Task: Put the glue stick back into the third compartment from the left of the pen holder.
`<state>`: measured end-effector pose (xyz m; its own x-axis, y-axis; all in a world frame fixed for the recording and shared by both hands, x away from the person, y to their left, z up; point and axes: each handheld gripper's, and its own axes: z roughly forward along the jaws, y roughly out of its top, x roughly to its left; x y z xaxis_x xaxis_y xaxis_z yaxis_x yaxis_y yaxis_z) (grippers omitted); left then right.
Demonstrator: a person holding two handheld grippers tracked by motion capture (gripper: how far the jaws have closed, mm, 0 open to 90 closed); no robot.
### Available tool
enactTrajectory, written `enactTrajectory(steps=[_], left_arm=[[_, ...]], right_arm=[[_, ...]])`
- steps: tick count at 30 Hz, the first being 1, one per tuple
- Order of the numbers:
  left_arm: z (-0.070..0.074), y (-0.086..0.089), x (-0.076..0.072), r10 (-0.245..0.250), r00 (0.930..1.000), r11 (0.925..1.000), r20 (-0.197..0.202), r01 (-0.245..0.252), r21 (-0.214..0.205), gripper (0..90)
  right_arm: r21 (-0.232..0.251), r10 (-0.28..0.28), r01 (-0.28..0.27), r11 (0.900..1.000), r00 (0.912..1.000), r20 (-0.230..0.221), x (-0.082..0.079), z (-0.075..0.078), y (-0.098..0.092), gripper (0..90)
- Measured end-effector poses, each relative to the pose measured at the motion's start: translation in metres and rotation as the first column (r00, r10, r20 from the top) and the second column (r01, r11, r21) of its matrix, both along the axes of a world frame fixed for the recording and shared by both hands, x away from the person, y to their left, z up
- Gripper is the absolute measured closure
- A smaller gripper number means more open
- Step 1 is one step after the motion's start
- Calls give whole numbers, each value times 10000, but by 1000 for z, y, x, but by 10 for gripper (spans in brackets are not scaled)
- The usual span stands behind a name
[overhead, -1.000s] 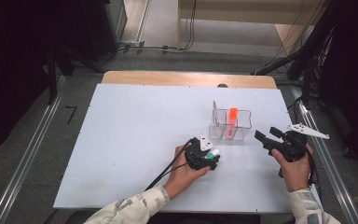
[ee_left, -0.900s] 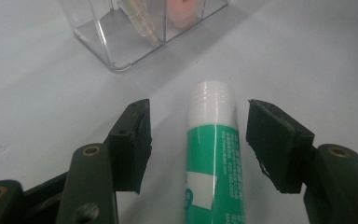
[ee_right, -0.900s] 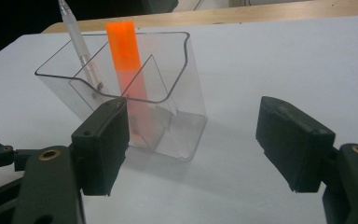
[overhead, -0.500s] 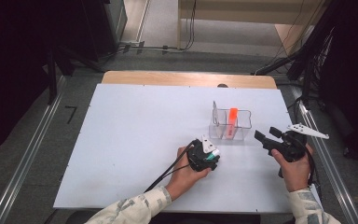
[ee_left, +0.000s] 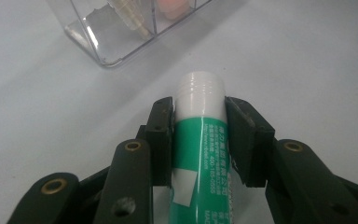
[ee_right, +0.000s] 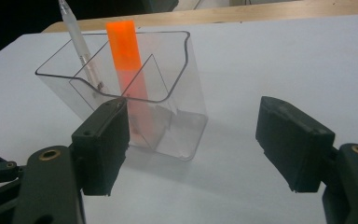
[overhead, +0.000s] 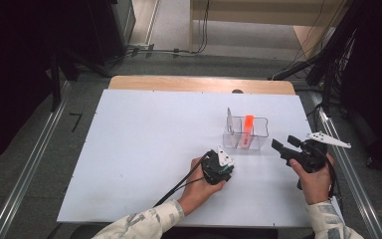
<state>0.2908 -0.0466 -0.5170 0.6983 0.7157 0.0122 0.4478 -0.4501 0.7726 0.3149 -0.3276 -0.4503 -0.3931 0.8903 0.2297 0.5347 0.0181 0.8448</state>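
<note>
A green and white glue stick (ee_left: 200, 149) lies on the white table (overhead: 144, 144), its white cap pointing away from me. My left gripper (ee_left: 199, 109) has just been closing its jaws, and the pads now press on both sides of the tube. In the high view the left gripper (overhead: 220, 168) sits low on the table, just in front of a clear pen holder (overhead: 258, 142). The holder (ee_right: 168, 98) contains an orange highlighter (ee_right: 123, 51) and a clear pen (ee_right: 77, 42). My right gripper (ee_right: 193, 140) is open, to the right of the holder, with nothing between its fingers.
The table's right edge (overhead: 323, 164) runs close beside the right hand. A wooden strip (overhead: 199, 83) borders the far side. The left gripper's cable (overhead: 179, 186) trails back toward the person.
</note>
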Motion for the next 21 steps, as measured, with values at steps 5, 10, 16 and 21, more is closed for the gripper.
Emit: enactTrajectory(steps=[5,10,16,21], left_arm=[[0,-1,0,16,10000,10000,36,-16,9,653],[0,-1,0,24,10000,10000,16,-24,-2,656],[1,1,1,54,9998,9999,-184,-57,-144,657],[3,3,3,85,9992,9996,-382,-95,-275,657]], right_arm=[[4,-2,2,10000,10000,-6,0,0,0,245],[-13,-5,5,10000,10000,-5,0,0,0,245],[4,-9,9,10000,10000,-5,1,0,-1,245],[36,-33,33,10000,10000,-30,1,-1,-2,245]])
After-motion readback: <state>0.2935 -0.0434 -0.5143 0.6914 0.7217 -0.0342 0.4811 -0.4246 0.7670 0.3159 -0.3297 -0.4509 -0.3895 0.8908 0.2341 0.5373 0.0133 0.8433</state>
